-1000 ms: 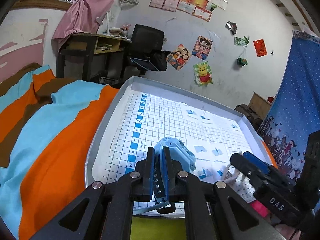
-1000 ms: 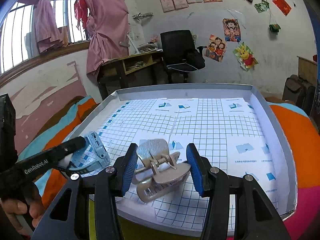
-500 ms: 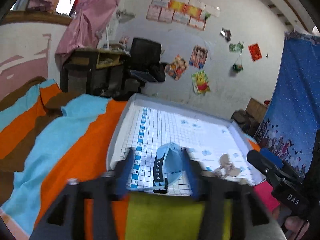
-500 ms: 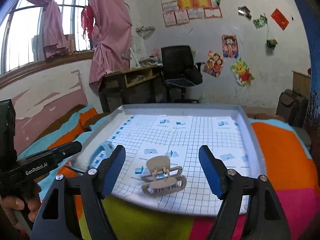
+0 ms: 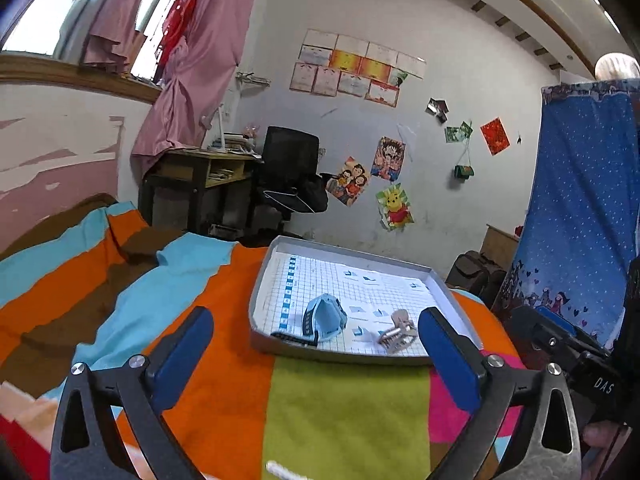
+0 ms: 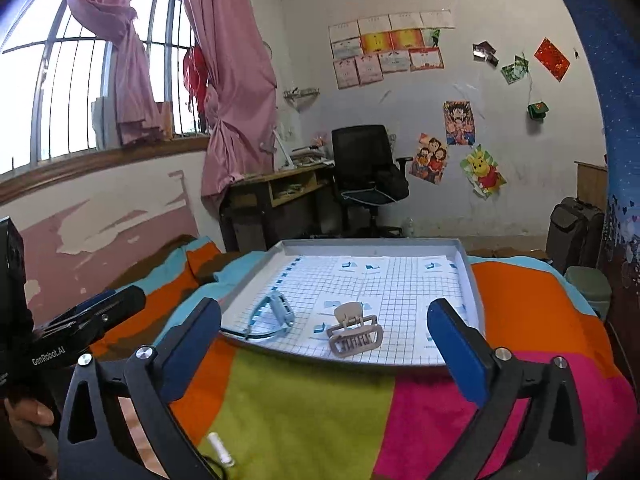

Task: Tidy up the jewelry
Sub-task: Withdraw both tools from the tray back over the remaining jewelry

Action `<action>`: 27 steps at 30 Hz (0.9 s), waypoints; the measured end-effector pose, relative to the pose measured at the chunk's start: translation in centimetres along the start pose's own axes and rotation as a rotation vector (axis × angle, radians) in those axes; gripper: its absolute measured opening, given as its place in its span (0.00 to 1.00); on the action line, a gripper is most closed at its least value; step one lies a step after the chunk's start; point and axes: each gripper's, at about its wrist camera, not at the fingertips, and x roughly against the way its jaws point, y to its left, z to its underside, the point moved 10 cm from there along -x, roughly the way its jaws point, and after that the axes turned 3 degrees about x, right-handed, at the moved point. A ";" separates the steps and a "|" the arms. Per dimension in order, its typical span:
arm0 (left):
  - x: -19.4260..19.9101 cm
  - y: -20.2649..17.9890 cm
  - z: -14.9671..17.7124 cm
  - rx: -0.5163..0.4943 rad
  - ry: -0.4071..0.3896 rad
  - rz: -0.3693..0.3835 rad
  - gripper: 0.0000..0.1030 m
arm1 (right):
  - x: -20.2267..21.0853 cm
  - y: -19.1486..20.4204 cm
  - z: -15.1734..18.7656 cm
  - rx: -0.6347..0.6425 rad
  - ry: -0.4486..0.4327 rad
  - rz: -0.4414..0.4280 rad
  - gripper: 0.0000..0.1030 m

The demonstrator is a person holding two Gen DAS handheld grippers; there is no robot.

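Note:
A light blue watch lies near the front left of the grey tray, also in the right wrist view. A beige hair claw clip lies to its right near the front edge, also in the right wrist view. My left gripper is open and empty, held back above the bedspread in front of the tray. My right gripper is open and empty, also short of the tray.
The tray rests on a striped bedspread in orange, green, pink and blue. A small white object lies on the green stripe near me. A desk and black chair stand at the far wall.
Both grippers opened, let go of the watch and the hair clip on the tray, and drew back toward me and upward.

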 end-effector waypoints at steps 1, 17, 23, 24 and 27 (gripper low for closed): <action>1.0 0.1 0.1 0.004 -0.009 -0.001 1.00 | 0.7 0.1 0.0 -0.002 -0.004 -0.002 0.99; 12.3 -0.3 5.5 -0.044 -0.063 -0.033 1.00 | 14.6 3.2 3.8 0.070 -0.105 0.015 0.99; 14.7 0.2 7.6 -0.040 -0.053 -0.046 1.00 | 17.0 3.1 6.0 0.056 -0.080 0.008 0.99; 15.1 0.3 8.1 -0.043 -0.045 -0.048 1.00 | 17.5 3.0 6.5 0.054 -0.078 0.012 0.99; 15.8 0.5 9.2 -0.056 -0.028 -0.055 1.00 | 18.6 2.8 7.8 0.056 -0.070 0.021 0.99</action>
